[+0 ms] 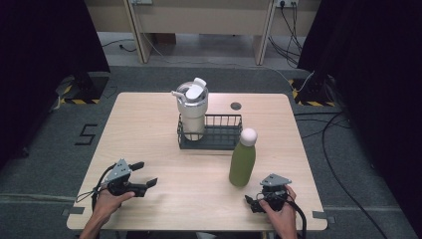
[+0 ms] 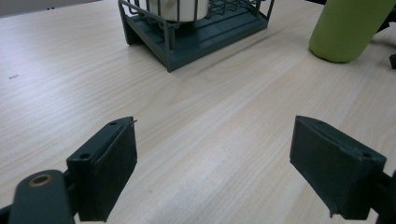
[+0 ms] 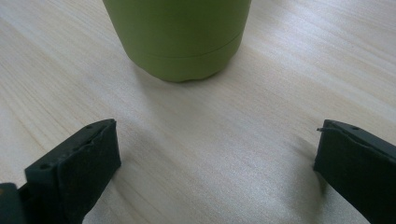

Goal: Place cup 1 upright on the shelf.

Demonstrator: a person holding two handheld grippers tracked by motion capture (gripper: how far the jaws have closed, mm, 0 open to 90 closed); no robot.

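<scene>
My right gripper (image 1: pixel 263 198) low on the pale wooden counter (image 1: pixel 149 129), jaws wide apart, just short of the upright green cylindrical bottle (image 1: pixel 243 164), my left gripper (image 1: pixel 144 175) resting near the counter's front edge, jaws likewise spread, holding nothing

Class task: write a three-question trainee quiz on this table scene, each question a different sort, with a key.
1. True or false: the white tumbler stands inside the wire basket.
2. Which gripper is nearer the green bottle? A) left gripper B) right gripper
3. Fill in: both grippers' jaws stand ____.

Key: 1 true; 2 B; 3 open.
</scene>
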